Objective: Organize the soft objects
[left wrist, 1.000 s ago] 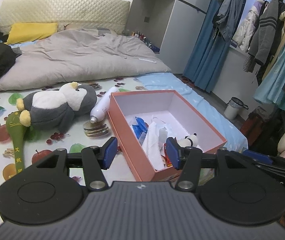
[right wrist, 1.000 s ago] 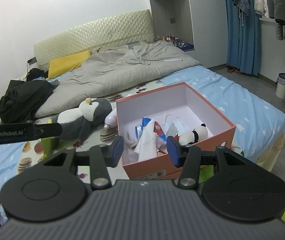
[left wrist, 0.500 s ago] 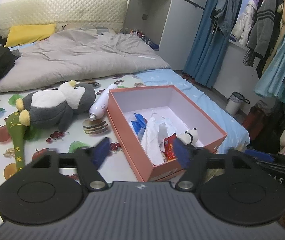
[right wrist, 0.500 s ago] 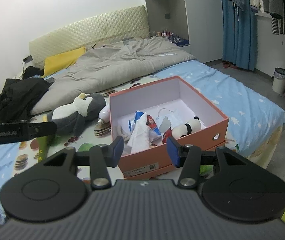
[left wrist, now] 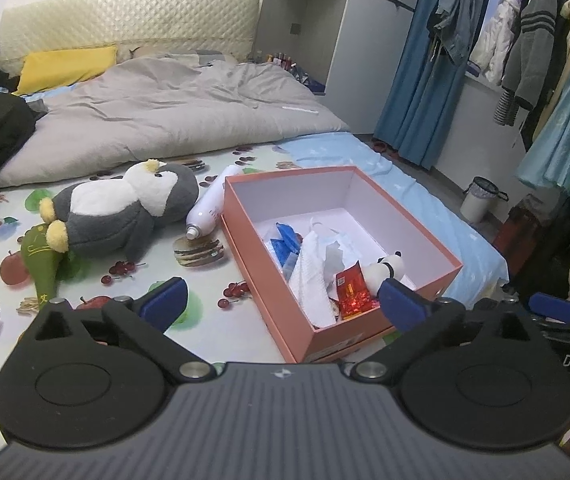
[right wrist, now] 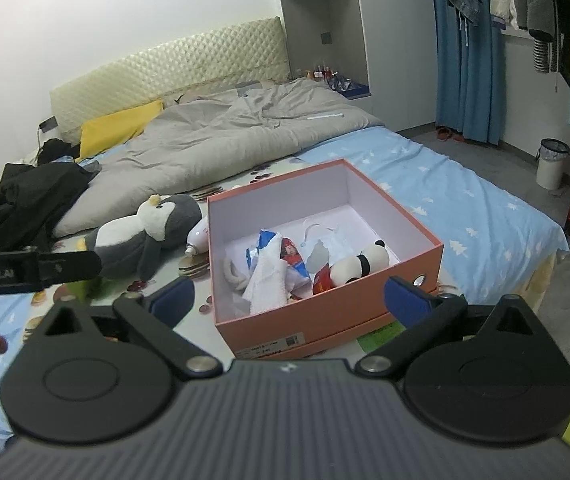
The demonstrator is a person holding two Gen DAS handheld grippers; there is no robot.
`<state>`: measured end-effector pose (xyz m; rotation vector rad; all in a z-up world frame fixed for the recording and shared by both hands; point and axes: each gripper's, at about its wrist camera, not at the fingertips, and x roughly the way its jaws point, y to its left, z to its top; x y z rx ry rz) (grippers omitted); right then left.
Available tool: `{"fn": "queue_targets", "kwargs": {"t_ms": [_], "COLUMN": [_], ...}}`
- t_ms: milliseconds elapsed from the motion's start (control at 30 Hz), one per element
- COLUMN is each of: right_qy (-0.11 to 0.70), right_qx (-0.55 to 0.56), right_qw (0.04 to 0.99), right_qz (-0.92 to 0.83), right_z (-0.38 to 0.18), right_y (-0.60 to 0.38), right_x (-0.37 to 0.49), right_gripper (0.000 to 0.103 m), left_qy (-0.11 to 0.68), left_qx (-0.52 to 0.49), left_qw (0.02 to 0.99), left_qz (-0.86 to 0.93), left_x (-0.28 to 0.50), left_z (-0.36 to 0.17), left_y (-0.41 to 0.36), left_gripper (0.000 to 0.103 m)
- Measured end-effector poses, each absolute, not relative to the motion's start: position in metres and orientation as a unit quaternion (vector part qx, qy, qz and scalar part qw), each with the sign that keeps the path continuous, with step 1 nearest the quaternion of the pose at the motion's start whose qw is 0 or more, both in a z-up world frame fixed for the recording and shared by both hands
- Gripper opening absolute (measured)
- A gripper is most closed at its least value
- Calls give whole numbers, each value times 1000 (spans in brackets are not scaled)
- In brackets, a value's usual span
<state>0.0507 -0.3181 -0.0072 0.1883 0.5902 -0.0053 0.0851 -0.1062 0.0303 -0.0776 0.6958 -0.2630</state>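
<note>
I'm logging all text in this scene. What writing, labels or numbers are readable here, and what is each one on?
"DAS": white letters on the right gripper, seen at the left wrist view's edge.
Green plush toy: yellow characters, too small to read.
Box: label and barcode, too small to read.
Left gripper's arm: white lettering, blurred.
Red packet: print unreadable.

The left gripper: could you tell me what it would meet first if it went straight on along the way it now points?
Probably the orange box: the left gripper, open and empty, points down toward the box's near corner, with the white cloth just inside. Depth is unclear, so it might touch the printed sheet first.
</note>
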Motion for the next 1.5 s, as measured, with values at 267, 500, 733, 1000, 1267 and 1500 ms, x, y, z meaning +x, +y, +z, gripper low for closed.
{"fn": "queue_targets", "kwargs": {"t_ms": [267, 500, 733, 1000, 1267, 1500], "right_qy": [289, 288, 287, 286, 284, 284], "right_qx": [89, 88, 84, 80, 77, 80], "right_qw": [953, 954, 954, 955, 956, 956], "right_qz": [3, 1, 4, 7, 9, 10], "right_z": [-5, -5, -4, -3, -1, -1], "right_y": [-314, -314, -311, -310, -309, -307], "right_x": [49, 49, 49, 47, 46, 46], "right_gripper": [103, 103, 103, 103, 103, 103], "left_qy": [343, 346, 342, 338, 336, 331], "left_qx": [-38, -35, -37, -39, -39, -34], "left_qw": [931, 930, 931, 933, 933, 935], "left_qz": [-119, -121, -122, -122, -121, -126], "left_x": [84, 84, 81, 77, 74, 70], "left_z": [32, 31, 33, 35, 36, 38], "left_y": [-105, -105, -104, -101, -101, -103], "left_gripper": [103, 103, 103, 103, 103, 103]}}
